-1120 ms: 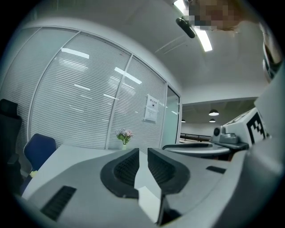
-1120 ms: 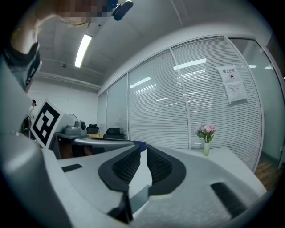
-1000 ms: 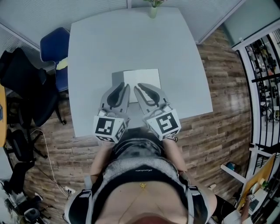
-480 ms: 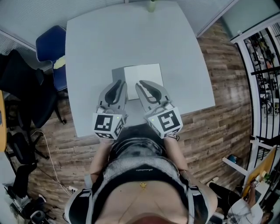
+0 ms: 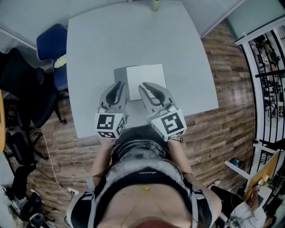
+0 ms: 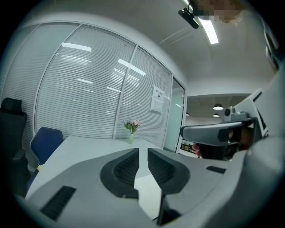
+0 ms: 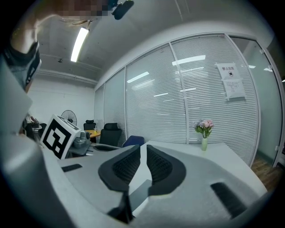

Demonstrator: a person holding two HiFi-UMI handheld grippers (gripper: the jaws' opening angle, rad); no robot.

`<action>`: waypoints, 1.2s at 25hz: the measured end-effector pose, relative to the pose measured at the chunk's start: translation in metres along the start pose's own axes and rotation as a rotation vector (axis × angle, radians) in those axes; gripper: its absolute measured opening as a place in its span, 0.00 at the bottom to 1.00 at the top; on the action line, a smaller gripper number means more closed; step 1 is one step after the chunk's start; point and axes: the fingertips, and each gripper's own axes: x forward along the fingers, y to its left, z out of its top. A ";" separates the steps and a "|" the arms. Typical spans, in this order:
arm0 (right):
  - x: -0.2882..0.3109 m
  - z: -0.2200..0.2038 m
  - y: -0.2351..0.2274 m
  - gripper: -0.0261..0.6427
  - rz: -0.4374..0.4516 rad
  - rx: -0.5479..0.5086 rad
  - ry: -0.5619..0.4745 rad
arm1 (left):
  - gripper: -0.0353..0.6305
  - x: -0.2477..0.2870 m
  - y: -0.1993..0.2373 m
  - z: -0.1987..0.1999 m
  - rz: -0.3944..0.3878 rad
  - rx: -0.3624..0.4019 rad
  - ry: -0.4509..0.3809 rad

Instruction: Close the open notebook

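Right now your notebook [image 5: 146, 76] lies on the near half of the worktop [image 5: 133, 35], white page up with a grey band along its left side. Bare surface stretches behind it to the far edge, where a small vase of flowers [image 5: 154, 5] stands. The worktop's near edge runs just under your wrists. A blue chair [image 5: 51, 42] sits off the left side, and wood floor [image 5: 222, 67] lies open to the right.

Your left hand-held gripper [image 5: 120, 84] points at the grey band's near corner. Your right hand-held gripper [image 5: 143, 87] points at the page's near edge. Whether either touches it, you cannot tell. On both, the jaws stand a narrow slit apart with nothing between them.

A paper notice [image 7: 232, 82] hangs on the glass wall, its print too small to read. The marker cubes [image 5: 110, 125] carry only black-and-white squares.
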 end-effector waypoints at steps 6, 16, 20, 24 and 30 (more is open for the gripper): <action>-0.003 -0.002 -0.002 0.11 0.018 -0.003 0.016 | 0.11 0.003 0.006 -0.019 0.036 -0.014 0.036; 0.001 -0.006 -0.005 0.11 0.034 -0.003 0.027 | 0.11 0.008 0.019 -0.061 0.064 -0.066 0.124; 0.003 -0.010 -0.009 0.11 0.034 0.000 0.036 | 0.11 0.013 0.024 -0.077 0.073 -0.078 0.153; 0.006 -0.014 -0.012 0.11 0.035 0.006 0.047 | 0.11 0.016 0.028 -0.092 0.081 -0.083 0.190; 0.007 -0.023 -0.014 0.11 0.037 0.016 0.066 | 0.11 0.014 0.034 -0.117 0.097 -0.092 0.246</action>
